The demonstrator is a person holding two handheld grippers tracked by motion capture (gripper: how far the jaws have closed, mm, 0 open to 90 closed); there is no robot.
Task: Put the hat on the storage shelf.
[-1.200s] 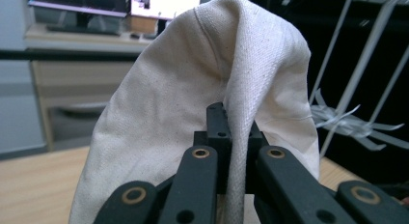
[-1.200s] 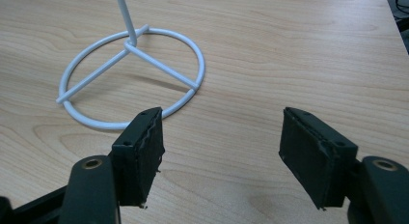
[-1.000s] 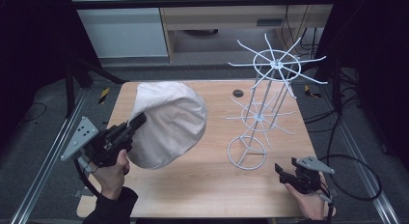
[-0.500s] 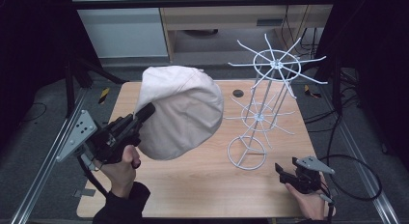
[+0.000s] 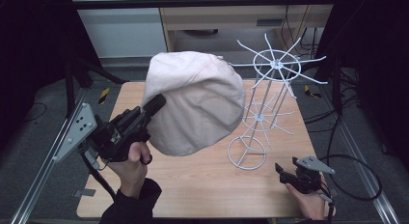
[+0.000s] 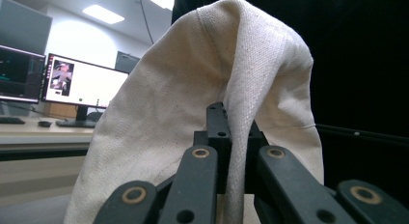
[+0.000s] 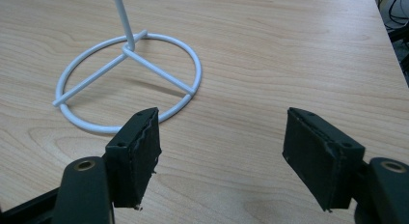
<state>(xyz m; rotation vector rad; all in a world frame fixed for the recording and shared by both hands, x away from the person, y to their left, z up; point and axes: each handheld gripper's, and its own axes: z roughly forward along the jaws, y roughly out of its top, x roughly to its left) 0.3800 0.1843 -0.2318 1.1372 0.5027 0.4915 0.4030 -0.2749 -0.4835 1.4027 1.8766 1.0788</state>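
The left gripper (image 5: 153, 106) is clamped on a fold of the cream cloth hat (image 5: 197, 101), held aloft over the wooden table (image 5: 202, 178) at about nine o'clock from the white wire rack (image 5: 263, 103). In the left gripper view the fabric (image 6: 202, 103) drapes over both jaws and hides their tips — only the pinched fold between them is plain. The right gripper (image 5: 285, 175) sits low at the table's five o'clock corner, jaws spread wide and empty; its own view shows the rack's ring base (image 7: 128, 81) just ahead, the stem cut off at the top edge.
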